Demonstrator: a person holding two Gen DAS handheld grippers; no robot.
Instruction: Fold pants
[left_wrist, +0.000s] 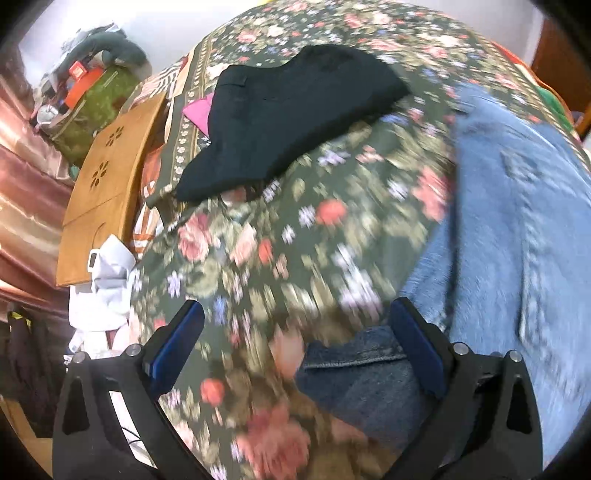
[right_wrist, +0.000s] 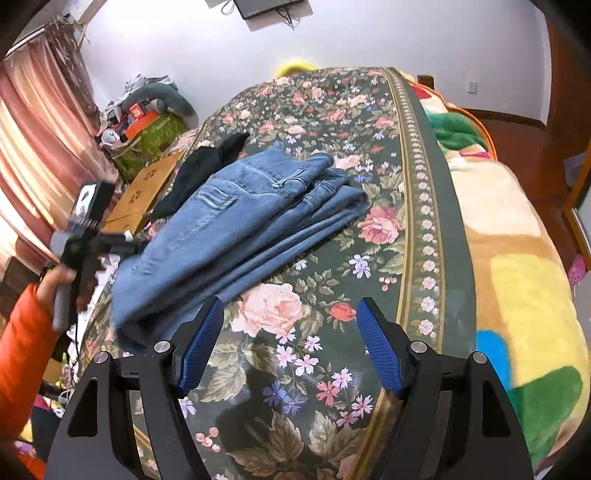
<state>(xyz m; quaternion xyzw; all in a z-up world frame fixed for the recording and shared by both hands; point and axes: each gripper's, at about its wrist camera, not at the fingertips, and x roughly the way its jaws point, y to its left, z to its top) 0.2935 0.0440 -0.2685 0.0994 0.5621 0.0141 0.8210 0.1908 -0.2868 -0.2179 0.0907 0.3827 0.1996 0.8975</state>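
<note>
Blue denim pants (right_wrist: 236, 221), partly folded; left claw (left_wrist: 295, 328) spread empty, hem just beneath. Right claw (right_wrist: 290, 332) released, pants ahead-left. Advice: pinch every hem layer squarely.

Plenty of open floral bedspread (right_wrist: 295, 350) between and ahead of the right gripper (right_wrist: 290, 325), nothing sitting there. The folded jeans (right_wrist: 236, 221) bulk up just off its left finger, so that side's blocked. Past the jeans a black garment (right_wrist: 199, 173) and a wooden board (right_wrist: 147, 188) crowd the far-left edge. Off to its right the plush blanket (right_wrist: 517, 258) humps up. The left gripper (left_wrist: 295, 336) has bare spread ahead, jeans right against its right finger.
</note>
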